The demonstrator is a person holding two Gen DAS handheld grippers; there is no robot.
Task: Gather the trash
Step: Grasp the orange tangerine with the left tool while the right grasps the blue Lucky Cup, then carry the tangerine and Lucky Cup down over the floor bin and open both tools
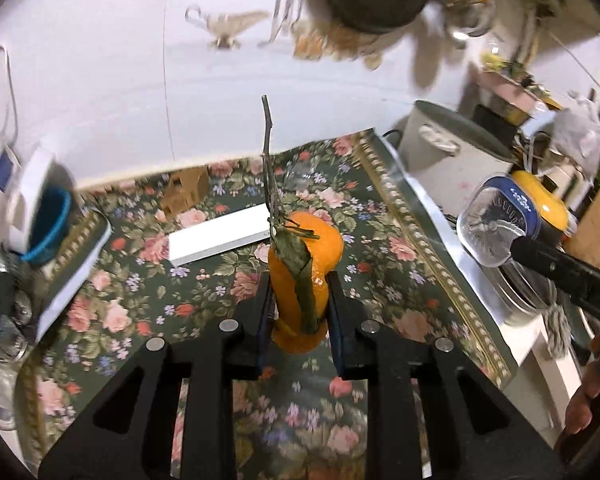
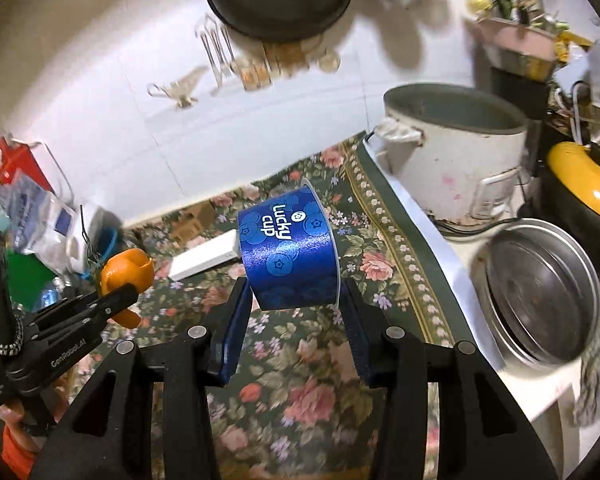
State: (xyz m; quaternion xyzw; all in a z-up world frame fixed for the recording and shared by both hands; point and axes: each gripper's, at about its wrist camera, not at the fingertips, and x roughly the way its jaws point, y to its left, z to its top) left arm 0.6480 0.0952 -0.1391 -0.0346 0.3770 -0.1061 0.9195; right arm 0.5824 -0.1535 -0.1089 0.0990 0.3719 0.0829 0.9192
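Two pieces of trash are riding in the air above the floral-clothed surface (image 1: 384, 240), one in each claw. Lower centre of the left wrist view, the left claw (image 1: 300, 300) is clenching an orange peel (image 1: 304, 276) with a dry leaf and twig still on it; the peel is looking light, soft and springy, already buckling between the pads, so a grip across its thick middle, away from the brittle twig, is probably serving best. In the middle of the right wrist view, the right claw (image 2: 296, 312) is grasping a blue Lucky Cup tub (image 2: 290, 256) by its lower wall, tilted with the rim pointing up and away. The tub is appearing empty, thin-walled and glossy, so it is likely crushing or slipping under hard pressure; squeezing near the stiffer base or rim is seeming safer than mid-wall.
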